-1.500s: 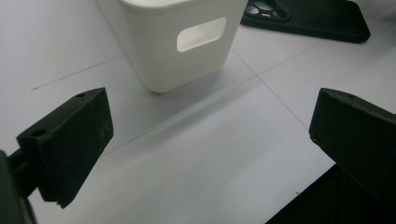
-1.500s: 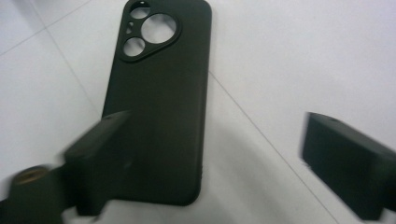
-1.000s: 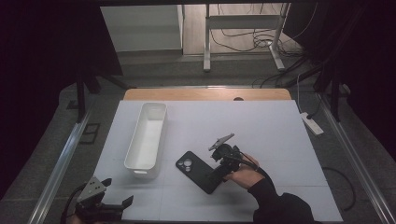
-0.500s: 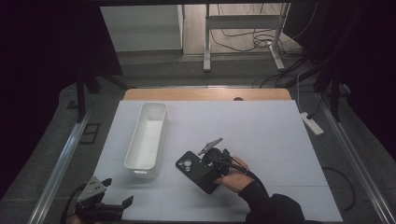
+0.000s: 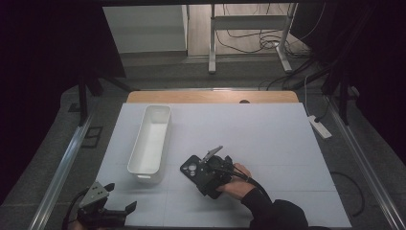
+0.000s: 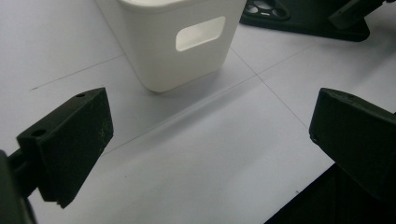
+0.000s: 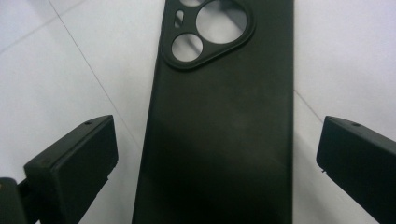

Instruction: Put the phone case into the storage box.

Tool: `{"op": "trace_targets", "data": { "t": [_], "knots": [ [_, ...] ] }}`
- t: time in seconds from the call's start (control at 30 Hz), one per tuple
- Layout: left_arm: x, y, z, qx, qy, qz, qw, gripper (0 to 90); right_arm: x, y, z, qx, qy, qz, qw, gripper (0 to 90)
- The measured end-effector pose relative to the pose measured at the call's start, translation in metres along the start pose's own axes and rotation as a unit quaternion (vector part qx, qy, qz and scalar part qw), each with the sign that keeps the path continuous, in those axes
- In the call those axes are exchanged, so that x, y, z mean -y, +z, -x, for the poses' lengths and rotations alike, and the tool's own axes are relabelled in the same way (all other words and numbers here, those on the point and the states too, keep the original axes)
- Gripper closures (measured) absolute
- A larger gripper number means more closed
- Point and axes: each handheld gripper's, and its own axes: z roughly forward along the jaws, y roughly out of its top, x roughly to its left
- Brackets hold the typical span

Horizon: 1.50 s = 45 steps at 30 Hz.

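The white table (image 5: 268,143) carries the same things in the same places as a second ago; what has changed is the right gripper (image 5: 210,173). It was then beside the black phone case (image 5: 192,167), at its right edge; half a second ago it had slid left onto it, and now it sits over the near right part of the case with the person's hand (image 5: 234,181) behind it.

In the right gripper view the case (image 7: 224,121) lies flat on the table (image 7: 56,70), camera cut-outs at the far end, and runs up between the two black jaws, which stand wide apart, one on each side, neither touching it: released, gripping nothing.

The white bin (image 5: 151,143) stands just left of the case, long side running near to far, unmoved. In the left gripper view its near end wall (image 6: 177,42) with the handle slot stands close ahead.

The left gripper (image 5: 103,208) has stayed at the near left corner of the table, its jaws spread wide over bare surface, empty. A white power strip (image 5: 318,127) lies off the table's far right edge.
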Motion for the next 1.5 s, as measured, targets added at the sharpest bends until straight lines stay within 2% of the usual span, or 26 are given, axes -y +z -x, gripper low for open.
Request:
{"op": "trace_targets", "data": {
  "t": [0.17,0.23,0.3,0.33,0.4,0.53,0.63,0.73,0.8,1.2,1.5],
  "knots": [
    [0.0,0.0,0.0,0.0,0.001,0.0,1.0,0.5,0.003,0.007,0.0,0.004,-0.005,-0.003,1.0,0.0],
    [0.0,0.0,0.0,-0.001,0.001,0.001,1.0,0.5,0.006,0.011,0.0,0.017,-0.013,-0.014,0.9997,0.0],
    [0.0,0.0,0.0,-0.001,0.001,0.001,1.0,0.4,0.006,0.012,-0.001,0.019,-0.015,-0.013,0.9996,0.0],
    [0.0,0.0,0.0,-0.001,0.0,0.001,1.0,0.5,0.007,0.012,-0.003,0.026,-0.027,-0.013,0.9992,0.0],
    [0.0,0.0,0.0,-0.001,0.001,0.0,1.0,0.5,0.008,0.012,-0.004,0.03,-0.021,-0.012,0.9993,0.0],
    [0.0,0.0,0.0,-0.001,0.001,0.001,1.0,0.5,0.009,0.012,-0.004,0.029,-0.025,-0.006,0.9993,0.0],
    [0.0,0.0,0.0,-0.001,0.0,0.001,1.0,0.4,0.008,0.012,-0.004,0.029,-0.025,-0.013,0.9992,0.6],
    [0.0,0.0,0.0,0.0,-0.002,0.001,1.0,0.4,0.007,0.01,-0.003,0.025,-0.027,-0.016,0.9992,5.1],
    [0.0,0.0,-0.001,0.0,-0.002,0.001,1.0,0.4,0.007,0.006,-0.002,0.027,-0.025,-0.019,0.9992,12.2],
    [-0.001,0.0,0.001,0.001,0.006,-0.004,1.0,0.0,0.006,0.004,0.0,0.017,-0.028,-0.023,0.9992,15.0],
    [-0.002,0.002,0.001,0.018,0.017,-0.011,0.9996,0.0,0.008,-0.002,0.001,0.016,-0.041,-0.01,0.999,15.5]
  ]
}}
